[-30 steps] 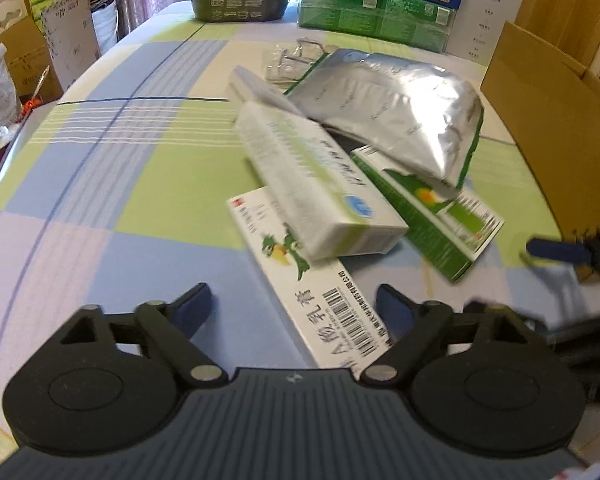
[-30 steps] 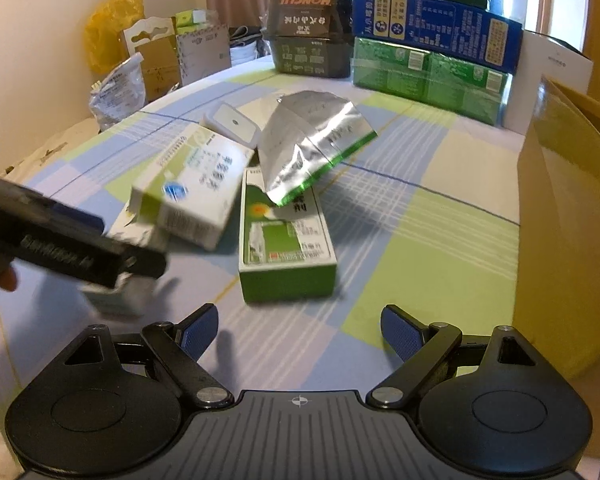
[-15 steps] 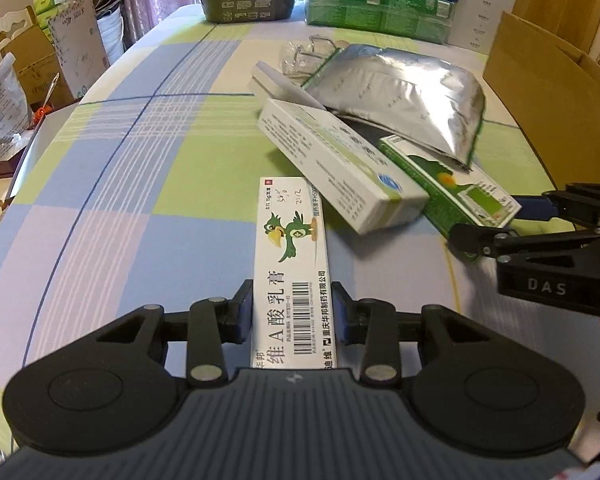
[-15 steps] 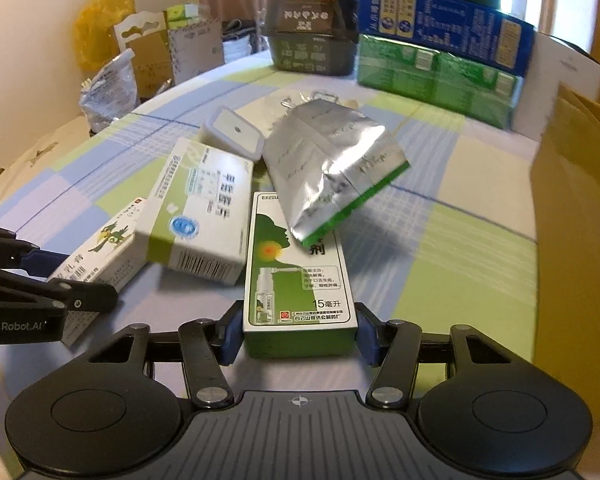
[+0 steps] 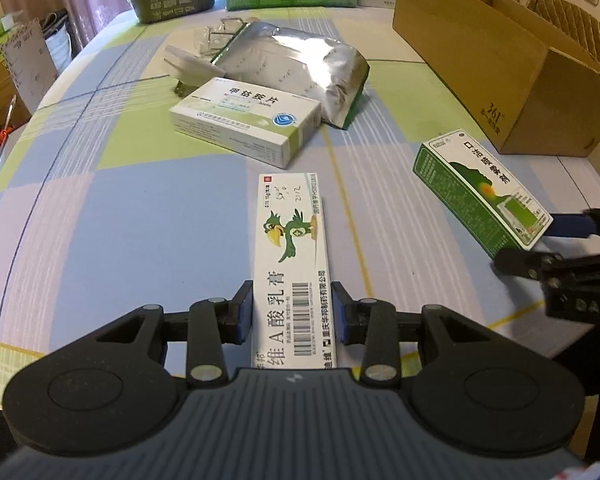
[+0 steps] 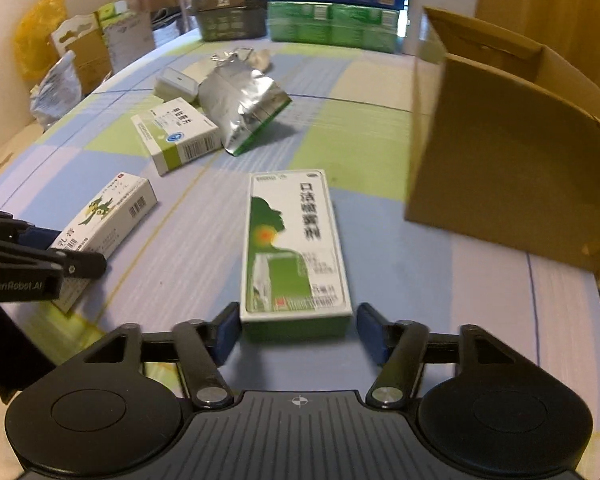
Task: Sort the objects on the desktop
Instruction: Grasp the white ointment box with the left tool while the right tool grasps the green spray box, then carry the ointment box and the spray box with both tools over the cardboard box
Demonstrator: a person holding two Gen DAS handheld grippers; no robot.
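Note:
My left gripper (image 5: pixel 292 316) is shut on the near end of a long white ointment box with a green bird (image 5: pixel 292 248), which points away from me over the checked tablecloth. My right gripper (image 6: pixel 296 328) is shut on the near end of a green and white spray box (image 6: pixel 292 240). In the left wrist view that green box (image 5: pixel 476 192) hangs tilted above the table in the right gripper (image 5: pixel 540 240). The right wrist view shows the left gripper (image 6: pixel 64 250) and its bird box (image 6: pixel 112 212) at the left edge.
A white and green medicine box (image 5: pixel 246 120) lies flat beside a silver foil pouch (image 5: pixel 296 68) and a small white case (image 5: pixel 188 66). An open cardboard box (image 6: pixel 500 140) stands at the right. Stacked cartons (image 6: pixel 332 20) line the far edge.
Both grippers went from open to shut on their boxes, then drew them out of the pile toward me. The white and green box now lies flat on the cloth.

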